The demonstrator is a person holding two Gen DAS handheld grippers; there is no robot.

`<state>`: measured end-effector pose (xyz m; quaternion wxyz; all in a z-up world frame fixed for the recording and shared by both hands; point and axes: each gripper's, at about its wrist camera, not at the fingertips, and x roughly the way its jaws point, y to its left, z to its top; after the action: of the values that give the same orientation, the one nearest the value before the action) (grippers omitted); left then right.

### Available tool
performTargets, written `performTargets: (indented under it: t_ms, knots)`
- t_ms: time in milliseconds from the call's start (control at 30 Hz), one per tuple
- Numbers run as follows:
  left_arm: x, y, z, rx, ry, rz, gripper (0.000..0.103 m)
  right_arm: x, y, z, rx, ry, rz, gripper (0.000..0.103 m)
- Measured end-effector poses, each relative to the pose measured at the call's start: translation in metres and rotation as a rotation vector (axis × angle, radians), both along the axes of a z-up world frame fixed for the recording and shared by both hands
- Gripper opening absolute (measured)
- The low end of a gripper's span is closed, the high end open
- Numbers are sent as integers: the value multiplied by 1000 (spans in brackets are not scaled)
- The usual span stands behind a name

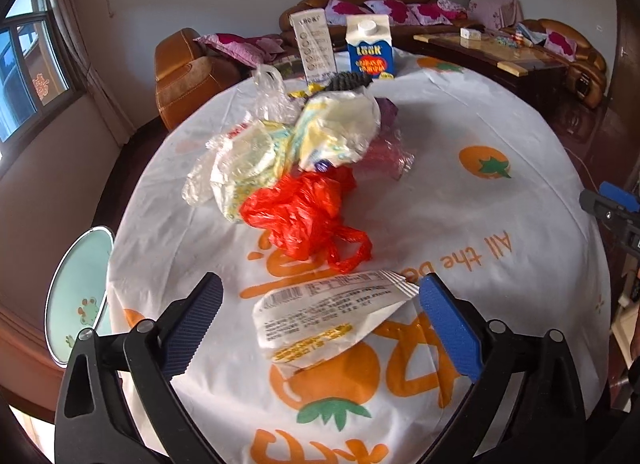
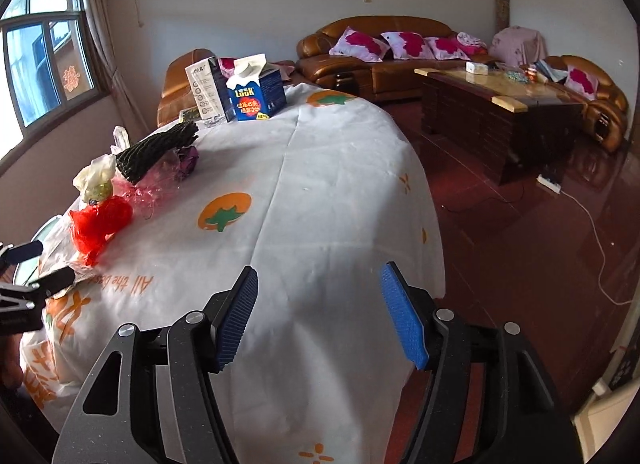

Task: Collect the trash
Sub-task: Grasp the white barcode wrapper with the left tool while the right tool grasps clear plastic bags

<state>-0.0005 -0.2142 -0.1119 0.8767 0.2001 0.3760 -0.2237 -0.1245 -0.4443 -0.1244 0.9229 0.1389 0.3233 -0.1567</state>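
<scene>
white wrapper lies between wide-open left gripper jaws, long axis across | right gripper open, empty, farther off

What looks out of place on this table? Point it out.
A heap of crumpled rubbish sits mid-table: a red plastic bag, clear wrap and a black foam net. A torn printed wrapper lies apart, near the left gripper.

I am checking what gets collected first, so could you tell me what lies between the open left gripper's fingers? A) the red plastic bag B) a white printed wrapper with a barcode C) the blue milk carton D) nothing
B: the white printed wrapper lies on the tablecloth between the open left gripper fingers, untouched.
</scene>
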Motion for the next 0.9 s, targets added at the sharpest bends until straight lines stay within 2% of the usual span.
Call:
performTargets:
  t_ms: [200,333,433,633,900]
  knots:
    - [18,4,-15,1,71,44,97,5,4,-8,9,11,19,64]
    - [28,17,-19,-47,120,74,96,6,5,-10,7,13,20,65]
    - [28,22,-19,-75,136,53,86,7,8,-10,5,12,28,65]
    - [24,29,-13,-91,138,28,76,6,18,-7,-3,-9,62,65]
    - [32,63,17,-100,57,69,76,21,31,11,3,-41,113,65]
